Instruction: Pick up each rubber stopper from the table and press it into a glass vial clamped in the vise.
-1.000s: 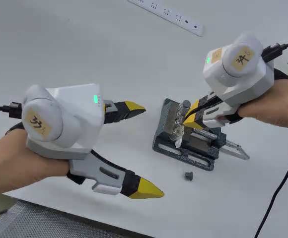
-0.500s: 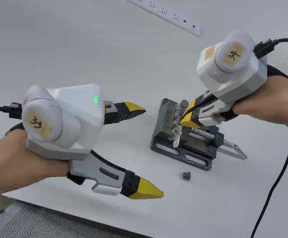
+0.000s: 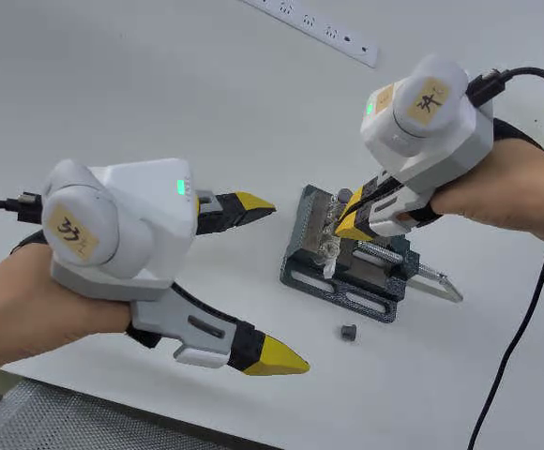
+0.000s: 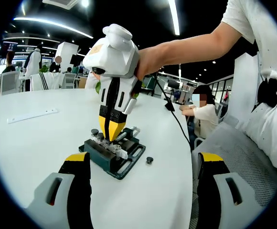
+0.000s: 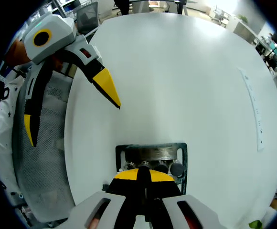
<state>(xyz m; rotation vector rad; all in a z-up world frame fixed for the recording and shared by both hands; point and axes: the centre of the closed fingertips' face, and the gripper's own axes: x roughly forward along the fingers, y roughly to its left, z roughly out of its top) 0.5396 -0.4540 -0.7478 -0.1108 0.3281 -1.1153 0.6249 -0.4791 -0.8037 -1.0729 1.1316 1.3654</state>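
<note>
A dark vise (image 3: 382,287) (image 4: 131,161) (image 5: 181,151) stands on the white table and clamps a row of small glass vials (image 3: 329,246). One vial carries a grey stopper (image 5: 177,168). My right gripper (image 3: 341,231) (image 4: 111,137) (image 5: 143,172) points down onto the vial row with its yellow tips shut together; anything between them is hidden. A loose dark rubber stopper (image 3: 349,332) (image 4: 149,160) lies on the table just in front of the vise. My left gripper (image 3: 278,281) (image 4: 143,158) hovers wide open to the left of the vise, holding nothing.
A white power strip (image 3: 314,26) lies at the far edge of the table. The vise handle (image 3: 438,284) sticks out to the right. A black cable (image 3: 525,319) trails from the right gripper. The table's front edge runs just below the left gripper.
My right gripper has edged a little to the left over the vial row, still shut. The left gripper has stayed where it was, open.
</note>
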